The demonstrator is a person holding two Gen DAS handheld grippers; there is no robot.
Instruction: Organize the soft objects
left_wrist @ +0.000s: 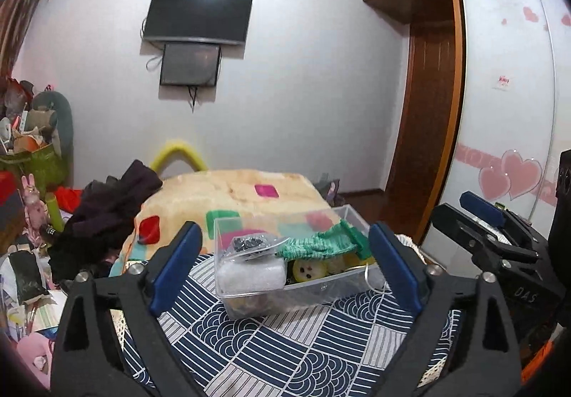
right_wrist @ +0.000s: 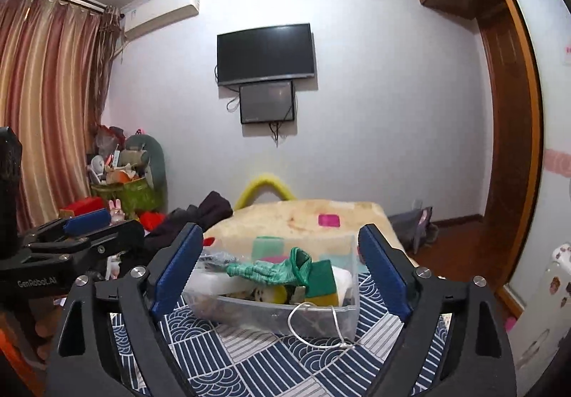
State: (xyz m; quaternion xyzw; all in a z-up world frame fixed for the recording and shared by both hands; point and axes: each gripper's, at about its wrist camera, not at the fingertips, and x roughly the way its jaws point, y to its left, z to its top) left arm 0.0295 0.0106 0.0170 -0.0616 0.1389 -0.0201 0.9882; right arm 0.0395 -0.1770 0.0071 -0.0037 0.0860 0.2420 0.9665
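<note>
A clear plastic box stands on a navy-and-white patterned cloth. It holds a green knitted cloth, a white foam block, a bagged black item, a yellow soft toy and a green-yellow sponge. A white string hangs over its front. My left gripper is open and empty, just short of the box. My right gripper is open and empty, likewise in front of it. Each gripper shows at the other view's edge.
Behind the box lies a bed with a cream blanket with coloured squares and dark clothes. Cluttered toys and a green bin stand left. A wardrobe and a wooden door are right.
</note>
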